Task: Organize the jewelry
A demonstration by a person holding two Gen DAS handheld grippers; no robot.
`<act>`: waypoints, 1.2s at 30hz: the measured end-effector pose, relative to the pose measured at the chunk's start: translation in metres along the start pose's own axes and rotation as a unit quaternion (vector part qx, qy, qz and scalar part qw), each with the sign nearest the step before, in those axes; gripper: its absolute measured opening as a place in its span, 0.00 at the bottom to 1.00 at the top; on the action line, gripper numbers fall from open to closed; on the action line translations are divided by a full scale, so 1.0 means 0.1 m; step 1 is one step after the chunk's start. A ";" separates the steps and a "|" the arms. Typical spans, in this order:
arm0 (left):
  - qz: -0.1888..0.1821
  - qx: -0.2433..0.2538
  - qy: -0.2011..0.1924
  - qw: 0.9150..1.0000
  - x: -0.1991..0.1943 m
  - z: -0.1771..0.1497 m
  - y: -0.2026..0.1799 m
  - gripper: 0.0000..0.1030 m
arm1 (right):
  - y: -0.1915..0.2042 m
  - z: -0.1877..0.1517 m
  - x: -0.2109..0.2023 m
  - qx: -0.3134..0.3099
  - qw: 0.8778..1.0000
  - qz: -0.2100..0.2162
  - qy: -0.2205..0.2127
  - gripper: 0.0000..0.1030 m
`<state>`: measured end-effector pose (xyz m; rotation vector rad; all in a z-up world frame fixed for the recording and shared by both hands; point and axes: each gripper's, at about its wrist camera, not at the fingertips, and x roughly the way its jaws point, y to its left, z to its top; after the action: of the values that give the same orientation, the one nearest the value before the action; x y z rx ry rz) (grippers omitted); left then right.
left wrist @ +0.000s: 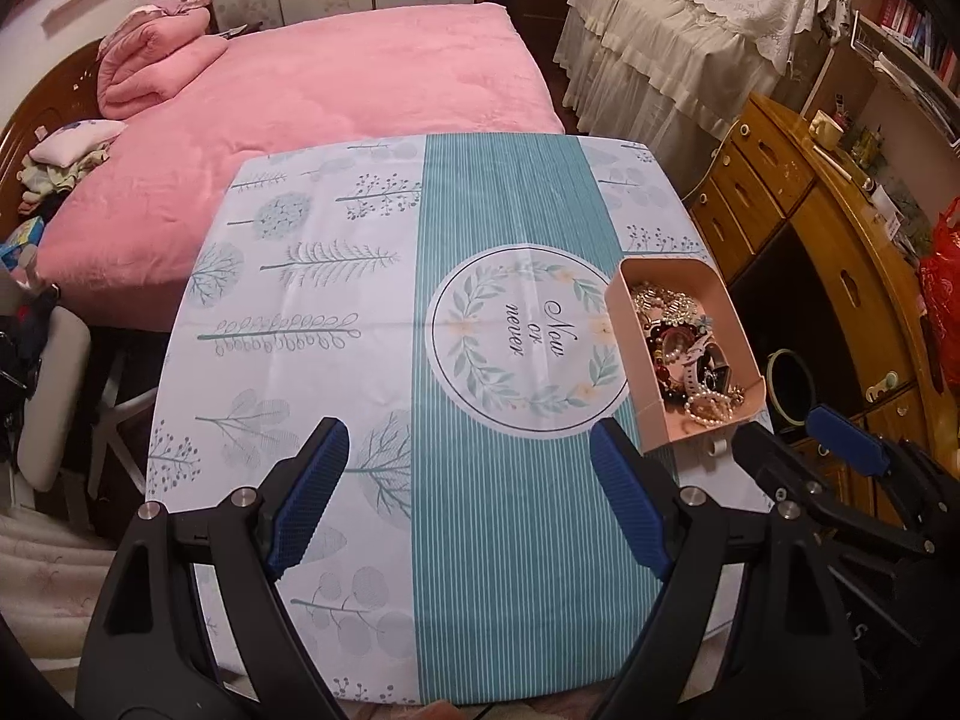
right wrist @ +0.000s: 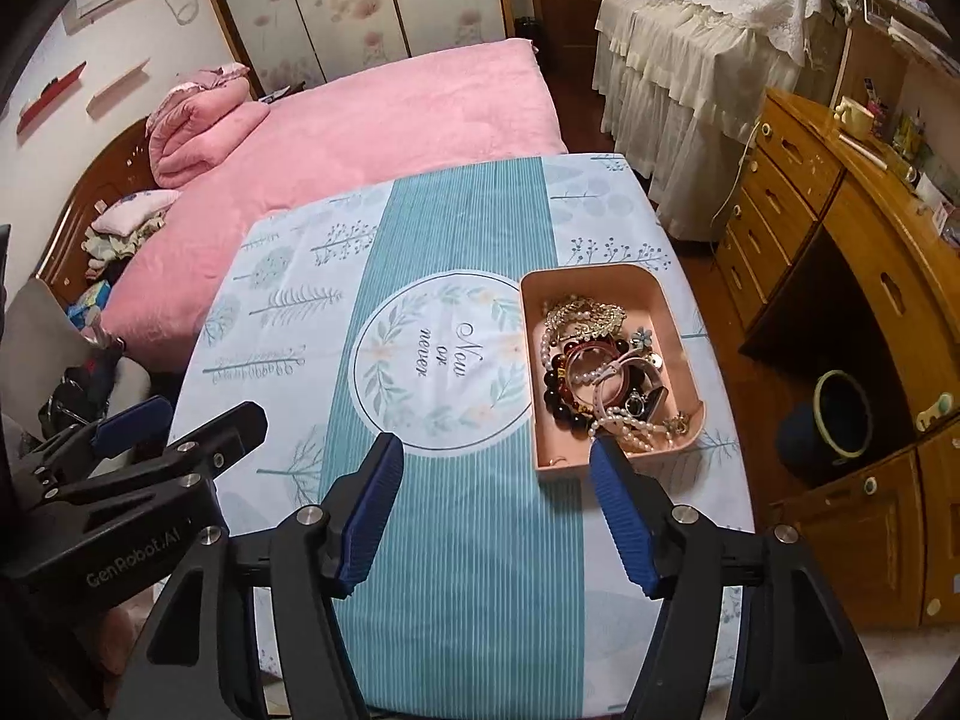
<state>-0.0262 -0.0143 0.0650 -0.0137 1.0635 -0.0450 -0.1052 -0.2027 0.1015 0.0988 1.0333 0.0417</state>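
Observation:
A pink box [right wrist: 681,324] [left wrist: 621,306] stands on the right side of the table, on the patterned cloth [right wrist: 468,540] [left wrist: 510,510]. It holds a heap of jewelry [right wrist: 606,372] [left wrist: 690,348]: pearl strands, dark bead bracelets, gold chains and a watch. My left gripper [left wrist: 468,468] hangs open above the teal stripe, with nothing between its blue pads. My right gripper [right wrist: 495,480] is open too, above the cloth just near of the box, empty. Each gripper shows at the edge of the other's view, the right gripper [left wrist: 804,438] beside the box and the left gripper [right wrist: 180,420] at the table's left edge.
A bed with a pink cover [left wrist: 312,96] lies beyond the table's far edge. A wooden desk with drawers [right wrist: 840,252] stands to the right, with a dark bin [right wrist: 840,420] under it. A cloth-draped piece of furniture [right wrist: 708,30] is at the back right.

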 end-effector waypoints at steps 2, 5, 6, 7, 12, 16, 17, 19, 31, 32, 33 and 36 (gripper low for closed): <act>0.000 -0.004 0.002 1.000 -0.03 -0.02 0.02 0.79 | 0.02 -0.02 -0.04 -0.004 1.000 -0.002 -0.002 0.67; 0.004 -0.006 -0.001 1.000 -0.08 -0.03 0.04 0.79 | 0.07 -0.02 -0.12 -0.010 1.000 -0.003 -0.009 0.69; 0.005 -0.007 -0.003 1.000 -0.11 -0.03 0.05 0.79 | 0.08 -0.02 -0.15 -0.010 1.000 -0.003 -0.011 0.69; 0.007 -0.008 -0.005 1.000 -0.13 -0.04 0.06 0.79 | 0.08 0.00 -0.17 -0.011 1.000 -0.003 -0.012 0.70; 0.014 -0.009 -0.018 1.000 -0.24 -0.04 0.09 0.79 | 0.14 0.02 -0.28 -0.017 1.000 -0.003 -0.021 0.70; 0.017 -0.008 -0.023 1.000 -0.30 -0.04 0.10 0.78 | 0.16 0.03 -0.36 -0.020 1.000 -0.006 -0.024 0.70; 0.017 -0.007 -0.025 1.000 -0.32 -0.05 0.10 0.78 | 0.16 0.03 -0.37 -0.021 0.999 -0.007 -0.025 0.70; 0.018 -0.006 -0.028 0.999 -0.34 -0.04 0.10 0.78 | 0.17 0.04 -0.40 -0.022 0.999 -0.010 -0.028 0.70; 0.019 0.001 -0.034 0.999 -0.40 -0.03 0.08 0.78 | 0.15 0.03 -0.49 -0.019 0.999 -0.017 -0.031 0.70; 0.019 0.001 -0.034 0.999 -0.39 -0.03 0.08 0.78 | 0.15 0.03 -0.49 -0.019 0.999 -0.016 -0.030 0.70; 0.019 0.002 -0.034 0.999 -0.39 -0.03 0.08 0.78 | 0.15 0.03 -0.50 -0.020 0.999 -0.017 -0.029 0.70; 0.018 0.000 -0.031 0.999 -0.38 -0.02 0.09 0.78 | 0.15 0.03 -0.49 -0.020 0.999 -0.016 -0.029 0.70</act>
<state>-0.0459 -0.0036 0.0965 0.0047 1.0016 -0.0117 -0.1273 -0.1923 0.1466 0.0465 0.9746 0.0294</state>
